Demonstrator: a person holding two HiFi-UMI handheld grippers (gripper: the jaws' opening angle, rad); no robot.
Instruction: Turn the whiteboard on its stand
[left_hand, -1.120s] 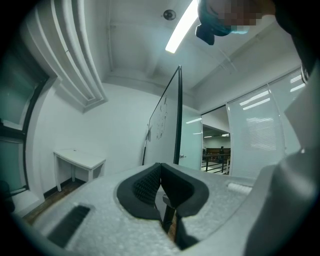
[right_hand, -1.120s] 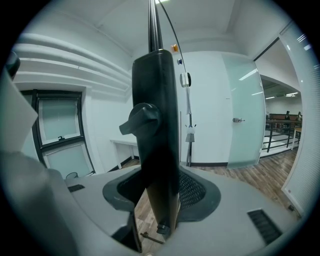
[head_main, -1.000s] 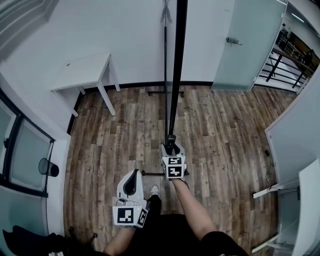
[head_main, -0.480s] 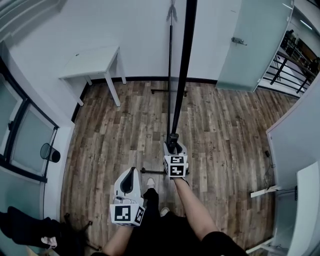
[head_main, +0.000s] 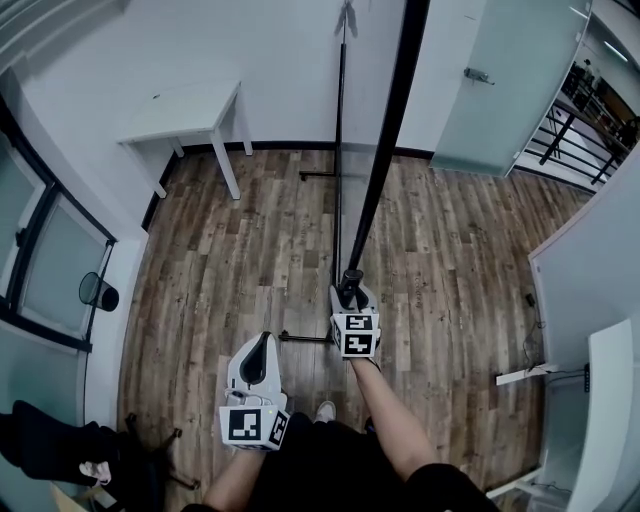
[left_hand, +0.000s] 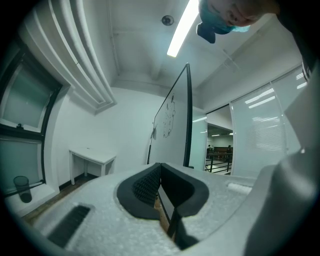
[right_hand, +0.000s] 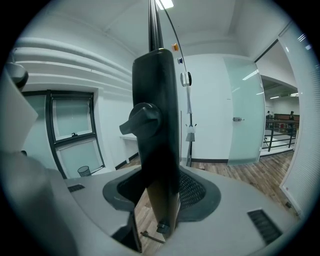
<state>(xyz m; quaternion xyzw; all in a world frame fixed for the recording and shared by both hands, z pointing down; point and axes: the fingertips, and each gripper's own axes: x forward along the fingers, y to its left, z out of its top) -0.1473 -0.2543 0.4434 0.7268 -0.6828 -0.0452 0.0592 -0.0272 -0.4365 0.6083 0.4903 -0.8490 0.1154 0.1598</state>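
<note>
Black padded jaws, right gripper (head_main: 351, 292): clamped on the dark side frame of the whiteboard (head_main: 385, 170), at the frame's lower end, just under a black locking knob (right_hand: 142, 120). It is angled a little downward, with the person's bare forearm (head_main: 390, 425) behind it.

White-shelled left gripper (head_main: 262, 346): pads drawn together, nothing between them. It is held level, to the left of the right gripper and nearer the person's body, apart from the board.

Whiteboard: upright on its stand in the middle of the room, seen edge-on from above as a long black bar leaning toward the upper right. Faint marks show on its left face.

Stand foot bar (head_main: 322, 176): black, flat on the floor near the far wall.

Floor (head_main: 240, 250): wood planks.

Small table (head_main: 190, 108): white, against the far wall at left.

Wastebasket (head_main: 98, 292): dark mesh, beside the left window.

Door (head_main: 500, 90): frosted glass, far right.
</note>
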